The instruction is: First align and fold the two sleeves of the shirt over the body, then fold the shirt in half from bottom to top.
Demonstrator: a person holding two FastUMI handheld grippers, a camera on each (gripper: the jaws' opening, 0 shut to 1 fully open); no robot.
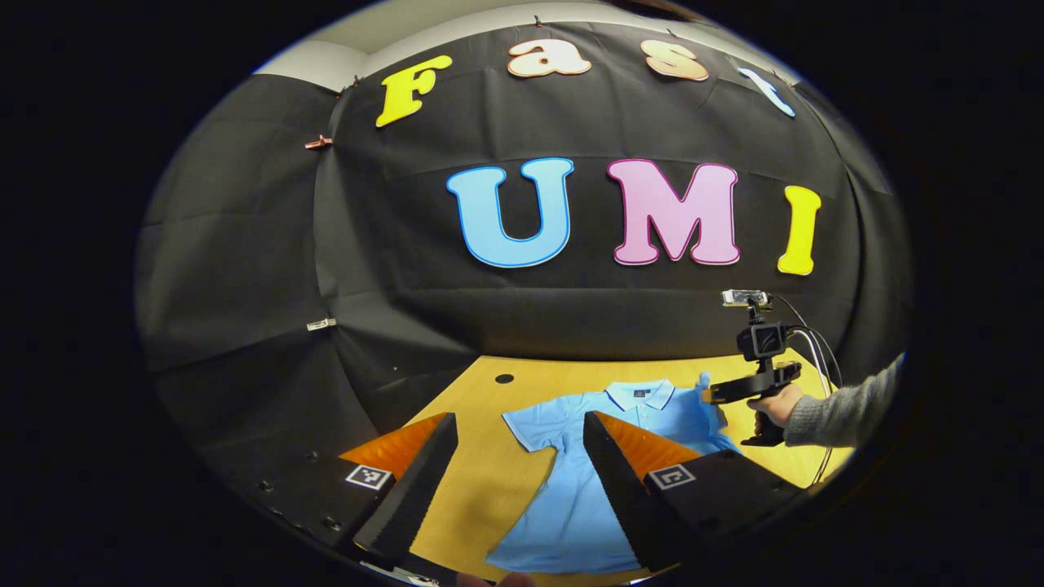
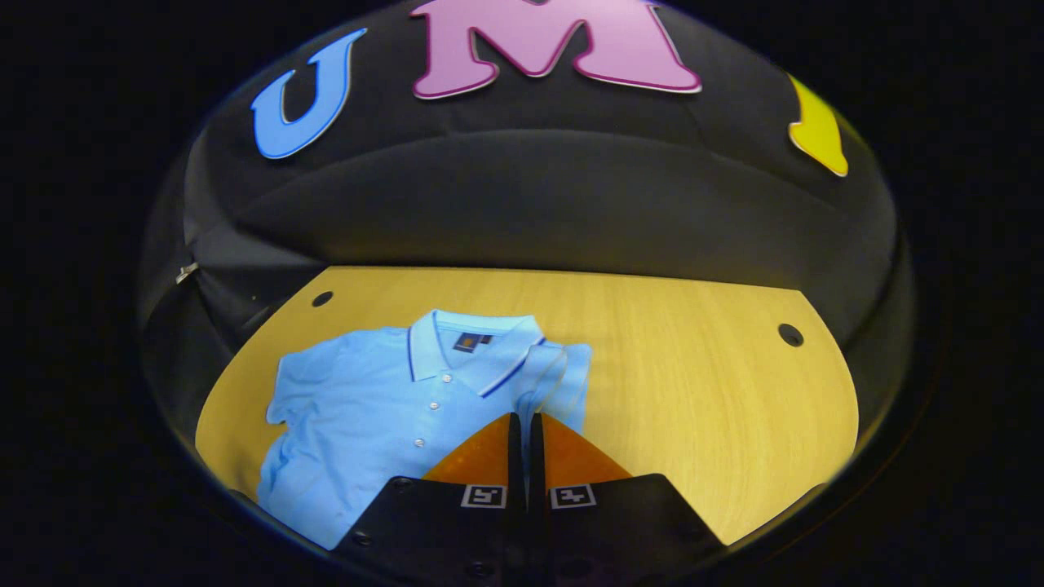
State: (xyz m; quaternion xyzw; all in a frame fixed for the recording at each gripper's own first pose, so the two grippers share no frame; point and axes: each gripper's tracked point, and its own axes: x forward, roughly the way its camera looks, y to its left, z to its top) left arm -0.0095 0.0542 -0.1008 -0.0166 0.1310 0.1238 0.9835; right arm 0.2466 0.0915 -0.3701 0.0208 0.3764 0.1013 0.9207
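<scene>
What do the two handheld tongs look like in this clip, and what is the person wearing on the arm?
Each set of tongs has a dark, boxy body, wedge-shaped fingers and a square black-and-white marker tag at each finger's base: left tongs, right tongs. In the left gripper view, the right tongs carry a small camera on top, with cables looping behind. The sleeve is grey knit.

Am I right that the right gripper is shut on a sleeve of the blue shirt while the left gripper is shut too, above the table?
Not quite. The left gripper is open: the left gripper view shows its fingers spread wide, with the shirt and table between them. The rest holds: the right gripper is shut on the sleeve.
</scene>
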